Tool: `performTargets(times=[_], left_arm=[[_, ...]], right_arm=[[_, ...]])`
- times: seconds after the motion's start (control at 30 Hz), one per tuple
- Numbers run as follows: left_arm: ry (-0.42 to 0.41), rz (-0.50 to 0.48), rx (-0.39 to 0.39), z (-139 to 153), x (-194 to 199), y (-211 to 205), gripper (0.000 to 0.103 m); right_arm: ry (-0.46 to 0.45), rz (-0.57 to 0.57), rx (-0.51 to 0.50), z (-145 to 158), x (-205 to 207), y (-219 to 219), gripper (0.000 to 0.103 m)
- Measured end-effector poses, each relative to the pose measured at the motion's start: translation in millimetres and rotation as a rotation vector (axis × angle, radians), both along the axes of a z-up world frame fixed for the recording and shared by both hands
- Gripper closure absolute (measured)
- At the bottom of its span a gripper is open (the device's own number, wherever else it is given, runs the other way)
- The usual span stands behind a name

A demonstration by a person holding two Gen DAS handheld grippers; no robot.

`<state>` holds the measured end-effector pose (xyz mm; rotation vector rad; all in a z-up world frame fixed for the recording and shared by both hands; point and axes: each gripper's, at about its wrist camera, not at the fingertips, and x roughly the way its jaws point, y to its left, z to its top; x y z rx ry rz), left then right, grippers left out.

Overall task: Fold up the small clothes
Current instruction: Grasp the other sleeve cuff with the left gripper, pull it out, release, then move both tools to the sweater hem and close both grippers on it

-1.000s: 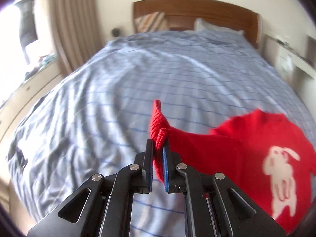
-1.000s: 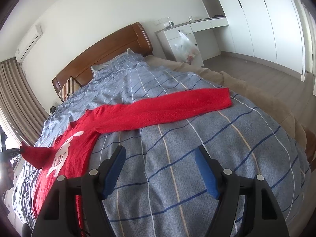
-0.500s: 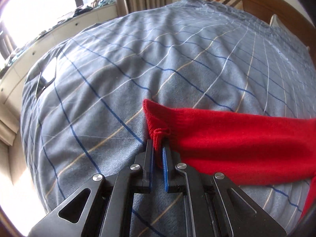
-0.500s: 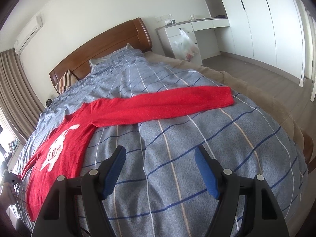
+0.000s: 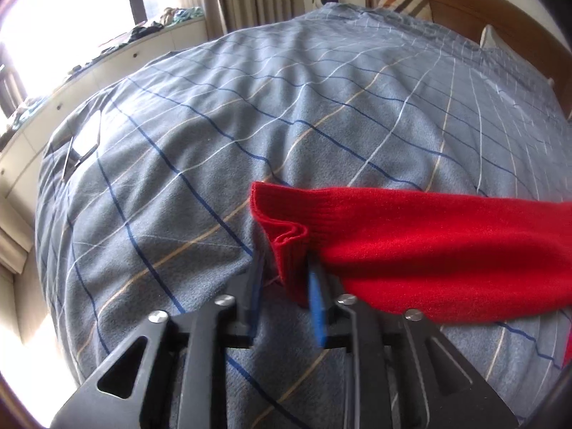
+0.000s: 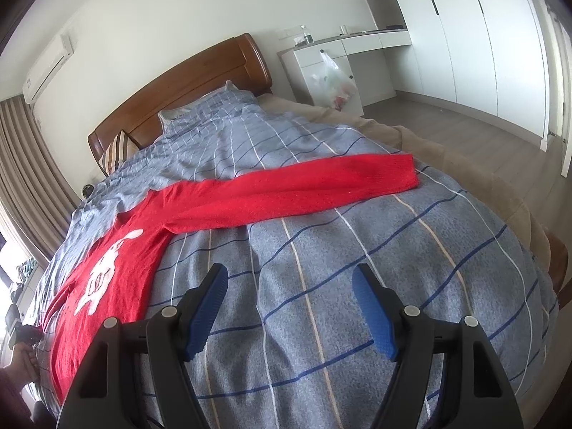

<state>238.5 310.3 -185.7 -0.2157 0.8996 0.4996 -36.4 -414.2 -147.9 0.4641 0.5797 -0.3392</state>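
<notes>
A red knit sweater (image 6: 118,268) with a white animal print lies spread flat on the bed. Its one sleeve (image 6: 321,182) stretches right across the cover. Its other sleeve (image 5: 429,236) lies flat in the left wrist view, the cuff (image 5: 289,236) bunched between the jaws of my left gripper (image 5: 286,268). The jaws stand apart and the cuff rests loose on the bed between them. My right gripper (image 6: 289,286) is open and empty above the cover, short of the sweater.
The bed has a grey-blue checked cover (image 5: 250,107) and a wooden headboard (image 6: 186,85) with pillows. A low white cabinet (image 5: 89,71) with clutter runs under the window. A white desk (image 6: 343,53) with a hanging plastic bag and wardrobes stand right.
My left gripper carried the cuff outward and down, laying the sleeve flat on the bed. Its jaws have opened off the cuff. The right gripper has barely moved.
</notes>
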Motion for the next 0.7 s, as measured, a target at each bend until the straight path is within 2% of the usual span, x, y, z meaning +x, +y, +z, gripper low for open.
performTargets(times=[0.03, 0.07, 0.1, 0.13, 0.23, 0.4, 0.5, 0.6, 0.7], left_arm=[[-0.027, 0.011, -0.015, 4, -7, 1, 0.023], [-0.063, 0.025, -0.025, 9, -16, 0, 0.014], [-0.105, 0.033, -0.035, 15, -27, -1, 0.011], [-0.135, 0.029, -0.052, 20, -36, -3, 0.011], [-0.155, -0.021, -0.089, 31, -60, -16, 0.011], [-0.179, -0.176, -0.075, 44, -91, -64, 0.010], [-0.183, -0.274, -0.078, 42, -98, -95, 0.008], [-0.152, -0.343, -0.076, 31, -101, -119, 0.008], [-0.142, -0.402, -0.121, 27, -115, -137, 0.008]], right_arm=[[-0.001, -0.003, 0.003, 0, -1, -1, 0.031], [-0.002, -0.005, 0.008, 0, -1, -2, 0.029], [-0.007, -0.005, 0.018, 0, -2, -3, 0.027], [-0.009, -0.005, 0.020, 0, -2, -3, 0.026], [-0.012, -0.005, 0.021, 0, -3, -3, 0.026], [-0.012, -0.005, 0.014, 1, -3, -3, 0.026], [-0.008, -0.004, 0.006, 1, -3, -3, 0.026], [-0.004, 0.001, -0.007, 2, -2, -2, 0.026], [-0.006, 0.009, -0.009, 3, -2, 0, 0.026]])
